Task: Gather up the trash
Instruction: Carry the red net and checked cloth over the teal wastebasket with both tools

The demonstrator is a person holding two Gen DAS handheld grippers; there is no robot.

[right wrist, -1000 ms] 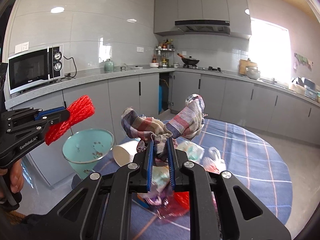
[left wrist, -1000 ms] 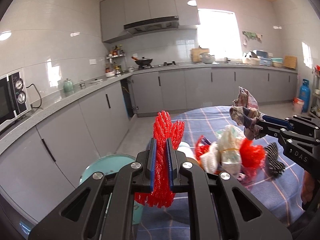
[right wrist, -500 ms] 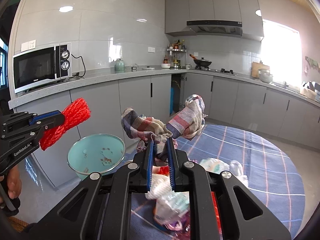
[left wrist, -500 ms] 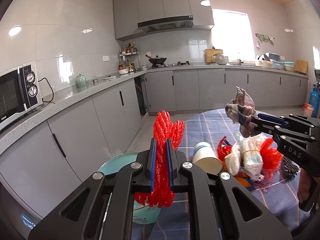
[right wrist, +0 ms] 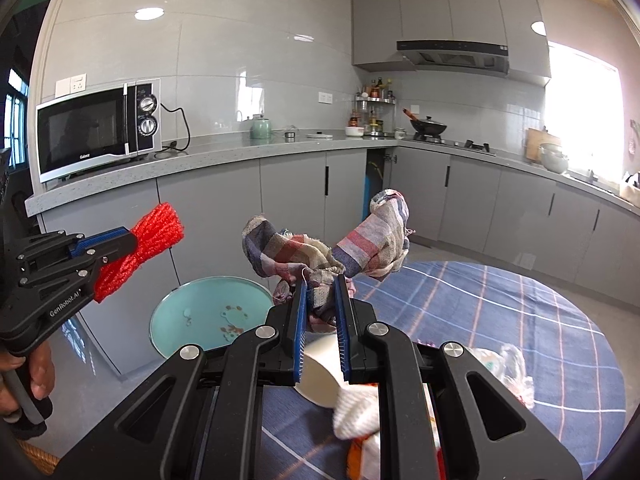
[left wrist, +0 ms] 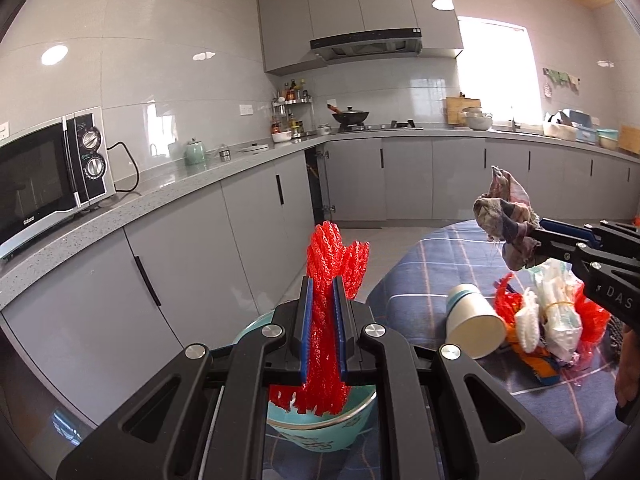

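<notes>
Left gripper (left wrist: 322, 312) clamped on red mesh net (left wrist: 328, 264), blue pads pinching it upright, frayed ends hanging below the jaws, net top poking out at 12 o'clock. Directly under it, teal trash bin (left wrist: 320, 430), rim partly hidden by the tool. Right gripper (right wrist: 322, 312) pressed onto crumpled plaid cloth (right wrist: 320, 248), two lobes flaring out at 10 and 2 o'clock above the pads. Seen from right wrist view: left gripper at 9 o'clock with net sticking out sideways, bare hand (right wrist: 28, 376) on its grip at 8 o'clock, bin open at 10 o'clock of the jaws, small scraps on its bottom. White paper cup (left wrist: 474, 324) lying on its side on blue checked tablecloth (left wrist: 440, 248), at 3 o'clock in left view, just beside trash pile (left wrist: 552, 320) of white wrappers, red netting, orange packet. Further out: grey cabinets, microwave (right wrist: 96, 128) on countertop at 10 o'clock, teal kettle, wok on stove, range hood, bright window at 2 o'clock.
</notes>
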